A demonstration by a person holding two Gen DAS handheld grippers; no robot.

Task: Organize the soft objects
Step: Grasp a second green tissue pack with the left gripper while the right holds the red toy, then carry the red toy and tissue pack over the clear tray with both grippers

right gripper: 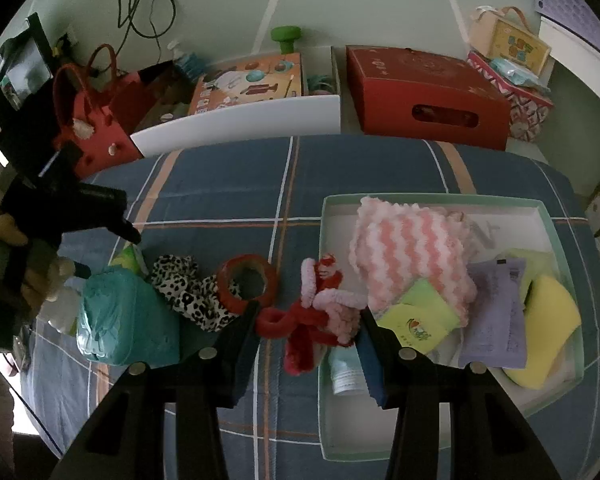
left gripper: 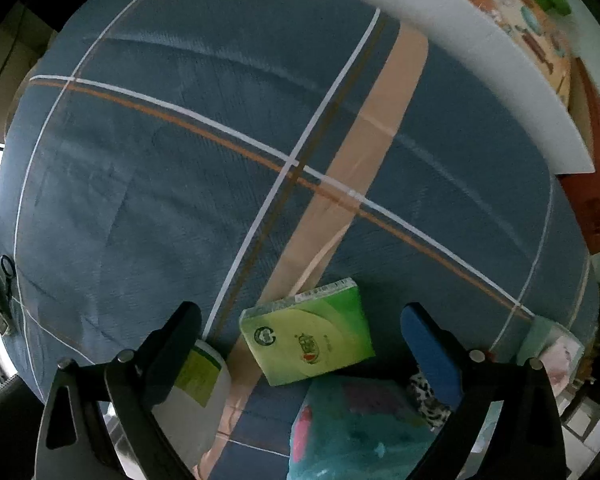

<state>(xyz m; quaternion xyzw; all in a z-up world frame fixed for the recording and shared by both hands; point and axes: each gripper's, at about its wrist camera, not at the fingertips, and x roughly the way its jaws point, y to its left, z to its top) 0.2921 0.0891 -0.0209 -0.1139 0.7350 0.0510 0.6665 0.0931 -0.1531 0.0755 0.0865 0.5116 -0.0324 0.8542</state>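
Note:
In the left wrist view my left gripper (left gripper: 300, 316) is open just above a green tissue pack (left gripper: 308, 338) lying on the blue plaid cloth (left gripper: 220, 140). A teal bag (left gripper: 356, 424) and a white bottle (left gripper: 198, 392) lie below it. In the right wrist view my right gripper (right gripper: 310, 312) is open around a red and pink fuzzy headband (right gripper: 320, 312) at the left rim of the pale green tray (right gripper: 436, 200). The tray holds a pink-white knit cloth (right gripper: 404, 252), a green tissue pack (right gripper: 416, 322), a purple packet (right gripper: 496, 312) and a yellow sponge (right gripper: 548, 324).
In the right wrist view a leopard-print cloth (right gripper: 192, 292), a red tape roll (right gripper: 248, 280) and the teal bag (right gripper: 128, 320) lie left of the headband. A small tube (right gripper: 344, 368) lies in the tray. A red box (right gripper: 428, 96), a white tray (right gripper: 240, 124) and a red bag (right gripper: 100, 120) stand behind.

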